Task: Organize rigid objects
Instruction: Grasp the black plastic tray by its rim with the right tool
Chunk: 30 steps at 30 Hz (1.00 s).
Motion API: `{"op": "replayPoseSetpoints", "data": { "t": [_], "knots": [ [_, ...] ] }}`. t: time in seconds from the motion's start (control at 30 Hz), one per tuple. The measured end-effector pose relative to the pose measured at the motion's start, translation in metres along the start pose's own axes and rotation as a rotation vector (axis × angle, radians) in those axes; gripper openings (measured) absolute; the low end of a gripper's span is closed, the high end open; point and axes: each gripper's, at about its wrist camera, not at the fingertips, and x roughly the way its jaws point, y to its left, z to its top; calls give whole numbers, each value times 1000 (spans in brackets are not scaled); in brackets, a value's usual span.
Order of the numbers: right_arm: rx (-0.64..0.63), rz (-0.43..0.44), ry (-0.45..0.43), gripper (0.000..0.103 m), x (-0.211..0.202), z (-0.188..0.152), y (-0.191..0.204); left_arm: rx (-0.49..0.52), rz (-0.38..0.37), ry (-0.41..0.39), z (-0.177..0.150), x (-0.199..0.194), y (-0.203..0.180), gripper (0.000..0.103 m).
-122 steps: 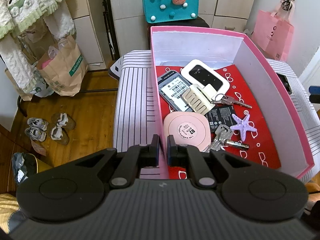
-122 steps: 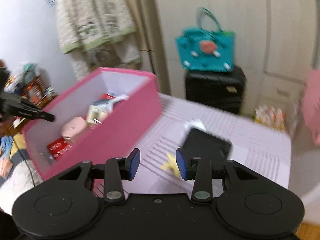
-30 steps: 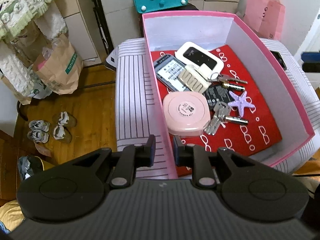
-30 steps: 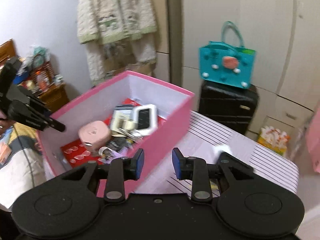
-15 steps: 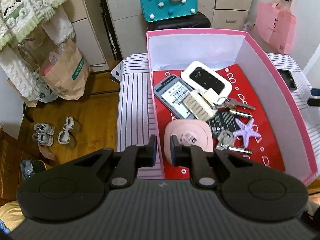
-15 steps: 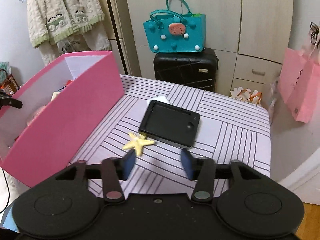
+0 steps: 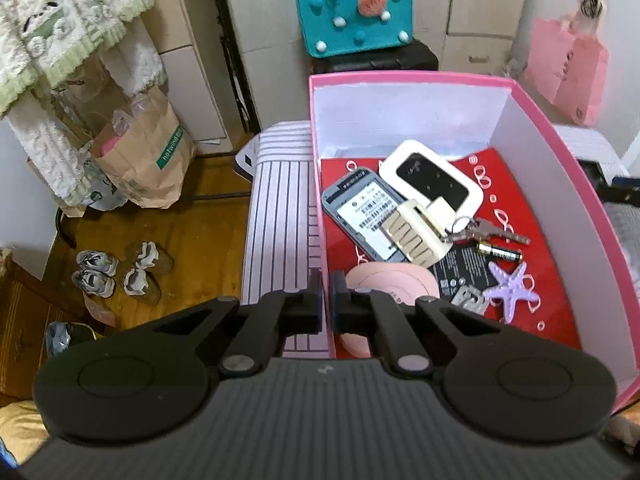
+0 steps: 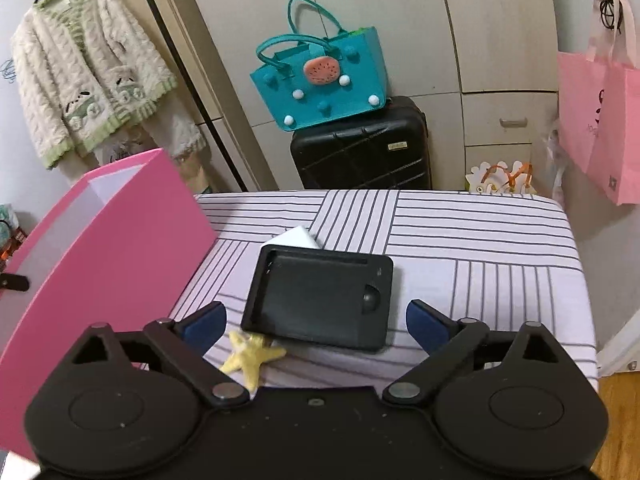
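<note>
Since earlier: right gripper swung from pink box down over black case, just opened wide, empty. Left gripper pinched shut on box wall. Pick-up step; next: straddle case, close.

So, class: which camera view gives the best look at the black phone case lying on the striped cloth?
The right wrist view: the black phone case lies whole and central, ahead of the open right gripper, beside the yellow starfish. The left wrist view shows only a dark sliver past the pink box.
</note>
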Motion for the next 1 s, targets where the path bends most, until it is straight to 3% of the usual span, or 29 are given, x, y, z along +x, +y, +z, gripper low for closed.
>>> {"op": "replayPoseSetpoints", "data": {
  "t": [0.33, 0.43, 0.57, 0.7, 1.0],
  "knots": [
    [39, -31, 59, 100, 35, 10, 5, -12, -15, -20, -3, 1, 4, 4],
    [46, -31, 37, 94, 37, 10, 5, -28, -28, -21, -3, 1, 6, 4],
    [47, 2, 55, 94, 32, 11, 5, -43, -59, -5, -3, 0, 12, 5],
    [-15, -17, 40, 94, 21, 10, 18, -29, -73, 5, -5, -2, 12, 5],
    [-151, 48, -18, 94, -19, 17, 61, -19, -68, 31, -10, -7, 10, 5]
  ]
}}
